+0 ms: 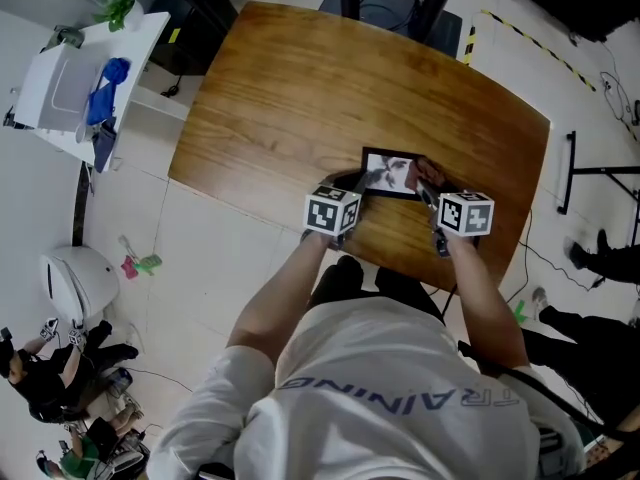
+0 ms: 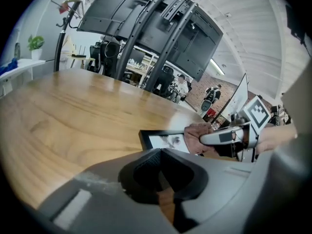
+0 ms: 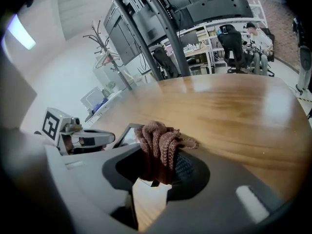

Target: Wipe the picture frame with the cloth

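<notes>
A glossy brown wooden table with rounded corners (image 1: 300, 98) is standing on a pale tiled floor (image 1: 170, 238). Off its far left corner, a white side stand (image 1: 60, 83) is carrying a small green plant (image 1: 118, 8). Beyond the table's far edge, large dark screens on a black metal stand (image 2: 146, 28) are rising toward a white panelled ceiling (image 2: 253, 38). A thin coat rack (image 3: 101, 44) is standing by a white wall (image 3: 63, 77), a strip light (image 3: 22, 30) is glowing overhead, and black-and-yellow tape (image 1: 530, 43) is running across the floor.

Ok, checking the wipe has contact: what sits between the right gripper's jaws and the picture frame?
The brown cloth, clamped by the right gripper, lies on the picture frame; the head view and the left gripper view show it.
</notes>
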